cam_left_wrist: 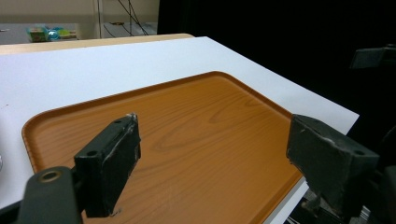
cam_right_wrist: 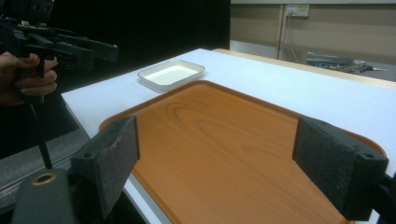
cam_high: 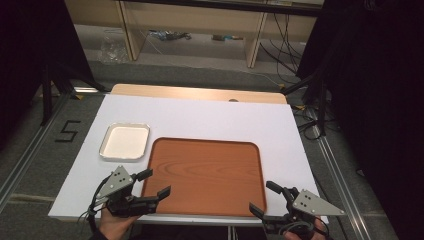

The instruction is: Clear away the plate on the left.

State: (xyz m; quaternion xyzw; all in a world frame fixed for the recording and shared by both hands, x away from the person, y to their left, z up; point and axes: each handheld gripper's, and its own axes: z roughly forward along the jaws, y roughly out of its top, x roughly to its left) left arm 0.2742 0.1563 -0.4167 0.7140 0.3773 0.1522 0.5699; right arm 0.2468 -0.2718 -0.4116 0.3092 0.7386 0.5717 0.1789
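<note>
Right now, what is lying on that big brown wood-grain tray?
Nothing lies on the brown wood-grain tray; its whole inner surface shows bare. The left gripper and right gripper stand open at its near corners. The white sheet under it is covered.

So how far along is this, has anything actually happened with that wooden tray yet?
Nothing looks done so far. The tray lies bare on the table, and the small white dish sits empty beside it. The left gripper and right gripper hang open at the tray's near corners, holding nothing. Any gripping or moving is left to do.
</note>
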